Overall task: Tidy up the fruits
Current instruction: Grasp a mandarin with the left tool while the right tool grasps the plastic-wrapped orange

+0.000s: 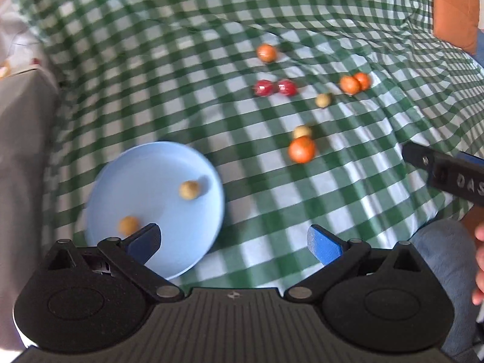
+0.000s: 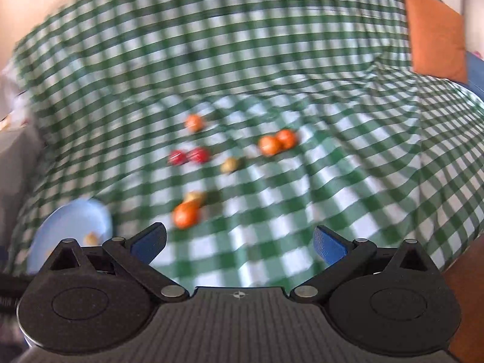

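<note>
- Both tools hang spread wide and empty: the left gripper [image 1: 234,242] just over the near rim of the blue plate [image 1: 157,163], the right gripper [image 2: 240,243] above bare checked cloth [image 2: 272,60].
- The plate, near left, holds two small yellowish fruits [image 1: 189,189]; it looks like their collecting spot.
- Farther right, a big orange [image 1: 302,149] touches another yellowish fruit [image 1: 302,131].
- Beyond lie two red fruits [image 1: 274,87] and an orange pair [image 1: 354,83], with open cloth around them.
</note>
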Demonstrator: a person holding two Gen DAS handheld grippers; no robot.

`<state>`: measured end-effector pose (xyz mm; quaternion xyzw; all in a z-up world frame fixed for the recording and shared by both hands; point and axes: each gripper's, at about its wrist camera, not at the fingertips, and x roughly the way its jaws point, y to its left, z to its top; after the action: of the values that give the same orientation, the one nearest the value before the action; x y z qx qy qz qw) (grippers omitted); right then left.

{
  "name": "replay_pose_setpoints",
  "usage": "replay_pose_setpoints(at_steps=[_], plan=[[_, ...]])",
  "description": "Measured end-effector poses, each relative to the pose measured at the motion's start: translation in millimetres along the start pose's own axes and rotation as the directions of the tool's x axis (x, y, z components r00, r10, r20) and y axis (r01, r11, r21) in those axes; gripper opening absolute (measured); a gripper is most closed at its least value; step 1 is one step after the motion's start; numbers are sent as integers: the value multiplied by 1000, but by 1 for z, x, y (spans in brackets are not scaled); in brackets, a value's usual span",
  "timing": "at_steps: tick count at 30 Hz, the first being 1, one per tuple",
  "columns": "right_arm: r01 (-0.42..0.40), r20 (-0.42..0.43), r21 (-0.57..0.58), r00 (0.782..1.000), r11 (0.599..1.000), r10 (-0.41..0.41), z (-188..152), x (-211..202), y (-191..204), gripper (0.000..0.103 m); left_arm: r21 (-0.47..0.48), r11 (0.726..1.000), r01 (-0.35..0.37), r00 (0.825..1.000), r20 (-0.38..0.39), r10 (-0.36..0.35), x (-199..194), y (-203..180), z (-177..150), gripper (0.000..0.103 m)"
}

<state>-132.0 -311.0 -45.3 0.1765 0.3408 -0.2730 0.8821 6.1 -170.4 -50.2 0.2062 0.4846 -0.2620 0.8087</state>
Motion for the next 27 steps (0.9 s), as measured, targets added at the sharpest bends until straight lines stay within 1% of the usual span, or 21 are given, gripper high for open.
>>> replay_pose_setpoints(at_steps=[2, 4, 6, 9, 12, 15, 17, 18, 19, 20, 22, 27], plan=[[4, 12, 35, 1000, 999, -4, 14, 25, -16, 102, 1, 1000, 27, 1000, -1, -27, 24, -11, 17, 103], [11, 7, 56, 1000, 998, -11, 28, 55, -26, 102, 15, 1000, 26, 999, -25, -25, 51, -23, 34, 103], [43, -16, 46, 999, 998, -42, 44, 90, -29, 102, 30, 999, 27, 999, -38, -26, 78, -33, 48, 103], [41, -74, 10, 996, 999, -40, 66, 146, -27, 102, 39, 998, 46, 997, -64, -43, 113, -44, 64, 103], [39, -144, 36, 989, 999, -34, 81, 198, -26, 102, 35, 997, 68, 994, -92, -64, 141, -50, 75, 103], [59, -166, 36, 985, 998, -52, 90, 237, -23, 102, 53, 997, 63, 992, -112, -57, 163, -55, 81, 103], [55, -193, 29, 980, 998, -49, 94, 259, -21, 102, 69, 996, 49, 990, -136, -40, 177, -57, 81, 103], [38, -219, 44, 975, 998, -27, 95, 269, -22, 103, 65, 996, 54, 989, -139, -45, 181, -57, 80, 103], [47, -213, 38, 976, 998, -38, 95, 274, -21, 102, 52, 996, 66, 991, -122, -60, 181, -55, 79, 103], [52, -197, 6, 979, 999, -50, 95, 275, -17, 102, 44, 996, 73, 992, -109, -68, 181, -54, 79, 103], [61, -195, -48, 978, 997, -69, 94, 281, -11, 102, 55, 996, 75, 992, -104, -69, 182, -54, 79, 103], [72, -161, -46, 984, 996, -78, 92, 284, -8, 102, 67, 995, 80, 993, -93, -74, 182, -57, 80, 103]])
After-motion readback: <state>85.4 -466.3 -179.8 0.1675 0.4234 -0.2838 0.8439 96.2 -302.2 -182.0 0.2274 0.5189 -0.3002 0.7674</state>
